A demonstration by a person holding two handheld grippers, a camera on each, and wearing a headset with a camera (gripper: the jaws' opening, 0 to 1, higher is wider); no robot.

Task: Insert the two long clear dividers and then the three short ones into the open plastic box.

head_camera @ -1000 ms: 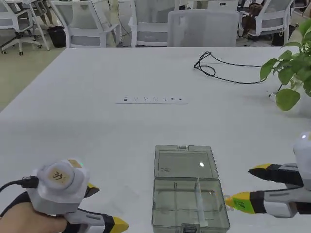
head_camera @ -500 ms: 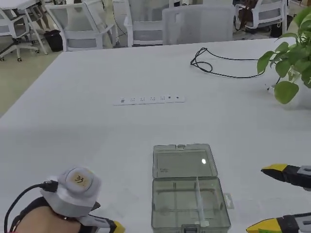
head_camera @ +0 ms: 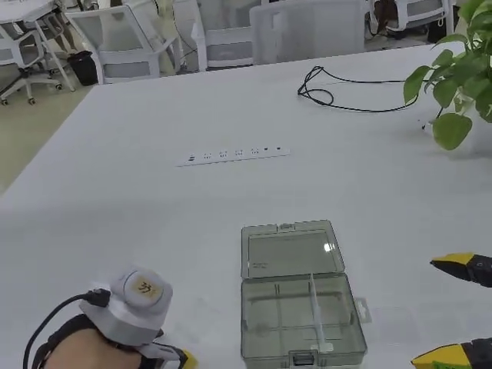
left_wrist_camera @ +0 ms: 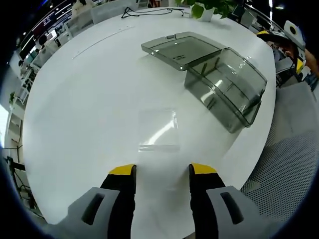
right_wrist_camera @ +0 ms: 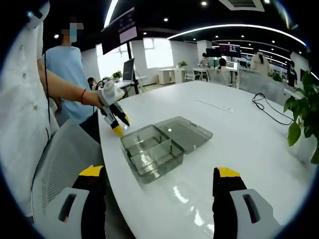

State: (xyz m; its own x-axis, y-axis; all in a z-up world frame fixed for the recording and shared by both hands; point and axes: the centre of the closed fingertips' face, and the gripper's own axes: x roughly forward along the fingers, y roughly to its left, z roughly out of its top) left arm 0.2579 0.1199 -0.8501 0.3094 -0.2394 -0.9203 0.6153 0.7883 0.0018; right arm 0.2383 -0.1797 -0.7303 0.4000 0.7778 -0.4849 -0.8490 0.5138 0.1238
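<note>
- On the white table (head_camera: 115, 200), the right gripper (head_camera: 444, 309) is farther from the smoky clear plastic box (head_camera: 247, 323) than a second ago. Its lower yellow tip was then just beside the box's right wall; it has since drawn off toward the right edge of the head view.
- The left gripper (left_wrist_camera: 162, 170) has shifted too. In the head view its round white body is lower than before, and only a sliver of yellow tip shows at the bottom edge.
- The box and what stands in it lie as they did before.
- The box stands open near the table's front edge. Its hinged lid (head_camera: 290, 250) is laid back flat on the table on the far side.
- Inside the base, one upright clear divider (head_camera: 314, 307) runs from the near wall towards the far wall, right of the middle. The left compartment is therefore wider than the right.
- A thin clear plastic rectangle (left_wrist_camera: 158, 128) lies flat on the table just ahead of the left gripper's fingers. It is between them and the box and touches neither.
- The left gripper's fingers are spread, with only table surface between them.
- The right gripper's fingers are wide apart and hold nothing. In the right gripper view the box lies well ahead of them, and beyond it a hand (right_wrist_camera: 105, 95) holds the left gripper.
- Farther back on the table lie a long white power strip (head_camera: 231, 154) and a looped black cable (head_camera: 338, 92). A green leafy plant (head_camera: 453, 77) stands at the right edge.
</note>
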